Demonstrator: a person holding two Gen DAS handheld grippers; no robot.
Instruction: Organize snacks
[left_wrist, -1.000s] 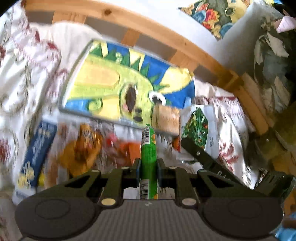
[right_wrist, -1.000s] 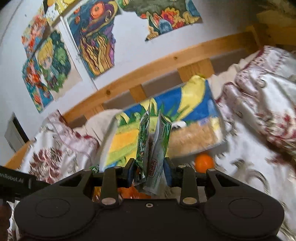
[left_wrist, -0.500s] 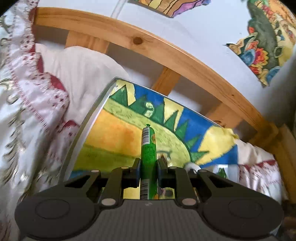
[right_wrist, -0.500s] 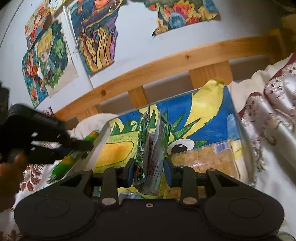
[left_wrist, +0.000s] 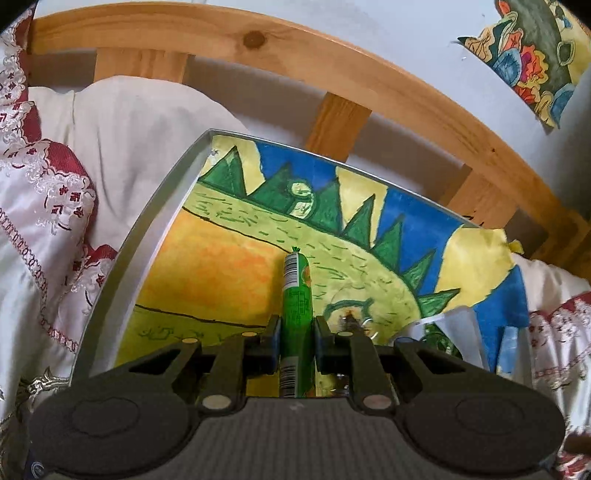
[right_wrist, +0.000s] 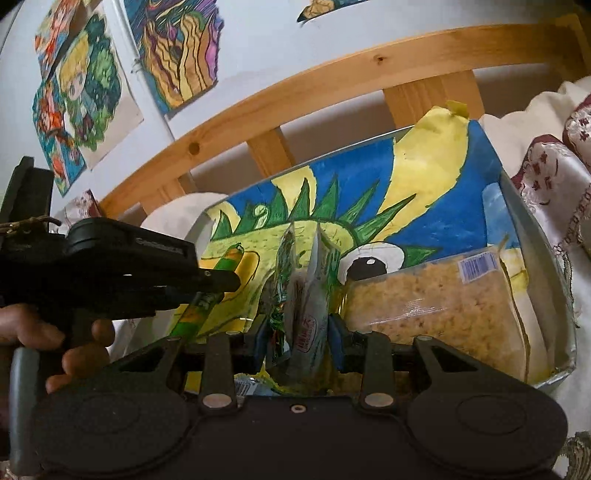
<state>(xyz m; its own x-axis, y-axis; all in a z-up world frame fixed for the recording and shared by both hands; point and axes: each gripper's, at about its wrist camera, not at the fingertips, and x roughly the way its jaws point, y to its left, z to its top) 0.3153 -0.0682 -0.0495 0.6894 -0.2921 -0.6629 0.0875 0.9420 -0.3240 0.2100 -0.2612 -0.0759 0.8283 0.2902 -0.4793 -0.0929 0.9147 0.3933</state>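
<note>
Green stick was pinched in left tongs over tray; right tongs gripped snack packets, w/ noodle pack at tray's right edge.

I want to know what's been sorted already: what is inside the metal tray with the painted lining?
One clear bag of yellow crumbly snack lies in the tray at its right end. The grippers hide its near edge.
</note>
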